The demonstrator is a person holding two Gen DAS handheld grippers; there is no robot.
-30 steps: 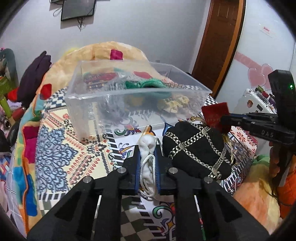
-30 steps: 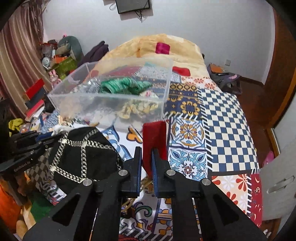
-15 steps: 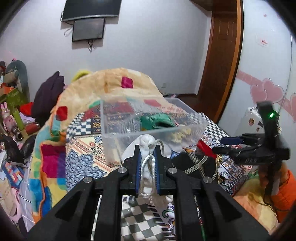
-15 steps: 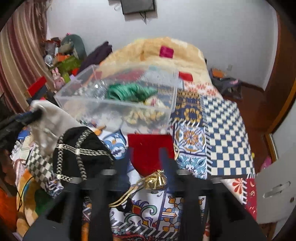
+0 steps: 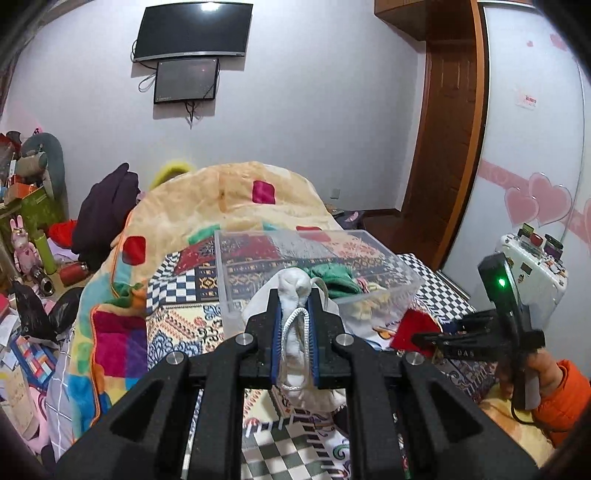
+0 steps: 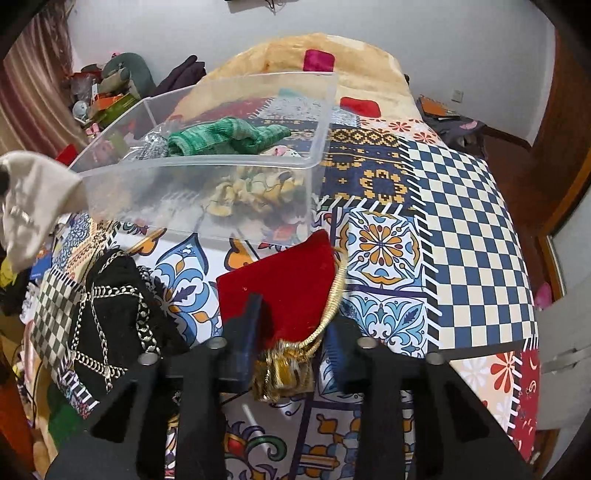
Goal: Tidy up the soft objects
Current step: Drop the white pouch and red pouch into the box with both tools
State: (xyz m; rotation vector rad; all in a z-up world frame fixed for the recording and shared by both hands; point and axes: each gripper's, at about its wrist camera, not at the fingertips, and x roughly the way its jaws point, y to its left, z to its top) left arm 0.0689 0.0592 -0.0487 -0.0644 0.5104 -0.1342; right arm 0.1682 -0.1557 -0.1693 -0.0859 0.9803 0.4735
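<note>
Fingers of the left gripper [image 5: 293, 325] are pinching a white drawstring pouch [image 5: 294, 295], holding it up just near of the clear plastic bin [image 6: 207, 162]. The right gripper [image 6: 291, 343] is standing wide, its fingers spread either side of the red velvet pouch [image 6: 284, 280] lying on the patterned bedspread [image 6: 424, 206], just near of the bin.

We are seeing a television [image 5: 192, 31] hanging on the wall, a wooden door [image 5: 447, 129] standing right, and a patterned bedspread [image 6: 461, 206] covering the bed.
</note>
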